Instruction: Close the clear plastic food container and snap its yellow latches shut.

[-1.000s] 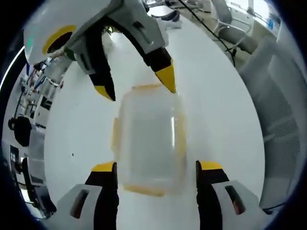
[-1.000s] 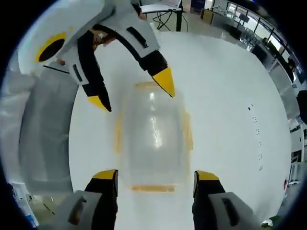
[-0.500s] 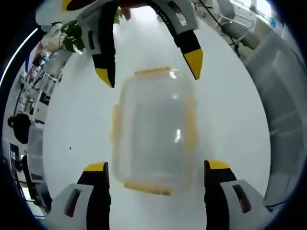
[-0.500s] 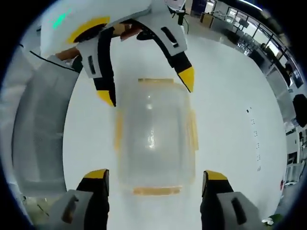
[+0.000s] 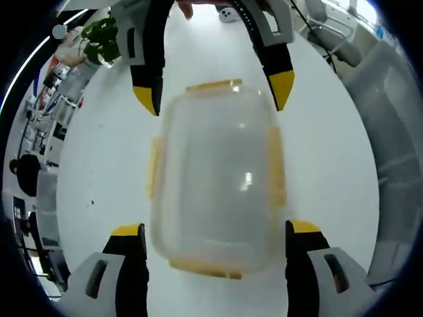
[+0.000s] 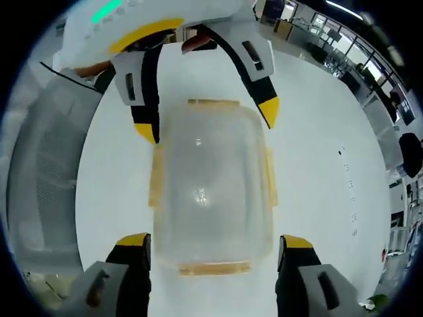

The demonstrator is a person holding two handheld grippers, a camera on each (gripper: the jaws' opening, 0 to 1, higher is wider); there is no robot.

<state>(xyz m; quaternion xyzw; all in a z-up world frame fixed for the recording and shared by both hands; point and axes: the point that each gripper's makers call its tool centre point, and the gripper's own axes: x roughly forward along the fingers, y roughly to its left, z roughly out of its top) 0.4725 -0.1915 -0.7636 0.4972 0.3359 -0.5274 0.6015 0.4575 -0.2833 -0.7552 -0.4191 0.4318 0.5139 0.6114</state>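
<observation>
While lidded, container (image 5: 215,178) between hand-held grippers (image 5: 215,231)

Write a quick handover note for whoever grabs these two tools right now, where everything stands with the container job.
Left tool: open, jaws straddling one short end of the clear container, holding nothing.
Right tool: open, jaws straddling the opposite short end, holding nothing.
Container sits on the white table with its lid on top; a yellow latch shows on each of the four sides.
Whether any latch is snapped down is hard to tell.
Left to do: press each latch shut and check all four.
</observation>
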